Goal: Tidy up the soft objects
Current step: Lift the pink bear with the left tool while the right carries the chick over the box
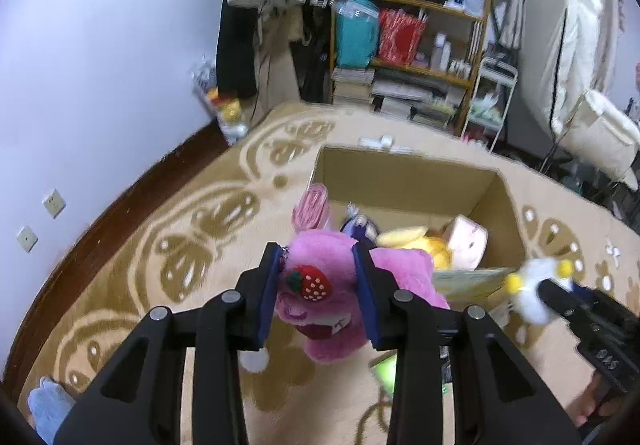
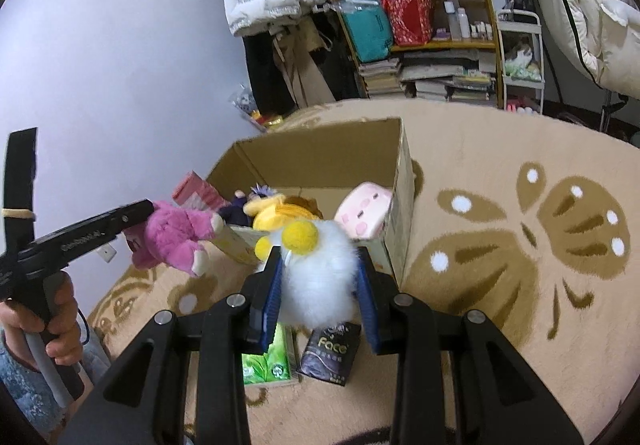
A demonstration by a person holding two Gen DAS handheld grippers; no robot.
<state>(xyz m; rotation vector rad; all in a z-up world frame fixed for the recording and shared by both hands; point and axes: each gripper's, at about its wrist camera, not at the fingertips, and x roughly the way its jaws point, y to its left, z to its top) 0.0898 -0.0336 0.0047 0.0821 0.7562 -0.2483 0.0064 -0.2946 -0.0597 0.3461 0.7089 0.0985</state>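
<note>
above a beige patterned carpet (image 2: 500, 285), both grippers carry plush toys toward an open cardboard box (image 2: 404, 181). the left gripper (image 1: 318, 289) is clamped on a pink strawberry bear (image 1: 328, 297), its blue pads pressed against either side of the toy's head, which bulges between them; the bear hangs in the air just short of the box's near rim. the right gripper (image 2: 320, 285) is closed around a fluffy white plush with yellow pompoms (image 2: 320, 273), likewise held clear of the floor beside the box's near edge. inside the box already lie a yellow plush (image 2: 280, 215), a pink square plush (image 2: 362, 215) leaning on the right wall, and a small purple-haired doll (image 2: 244, 203), suggesting the sorting is well under way. the squeeze across each toy's middle looks meant to keep the soft bodies from slipping during the carry. on the carpet under the right gripper sit a green tissue pack (image 2: 268, 363) and a dark "face" tissue pack (image 2: 330, 355), not yet gathered. behind stands a cluttered wooden shelf (image 2: 436, 41).
</note>
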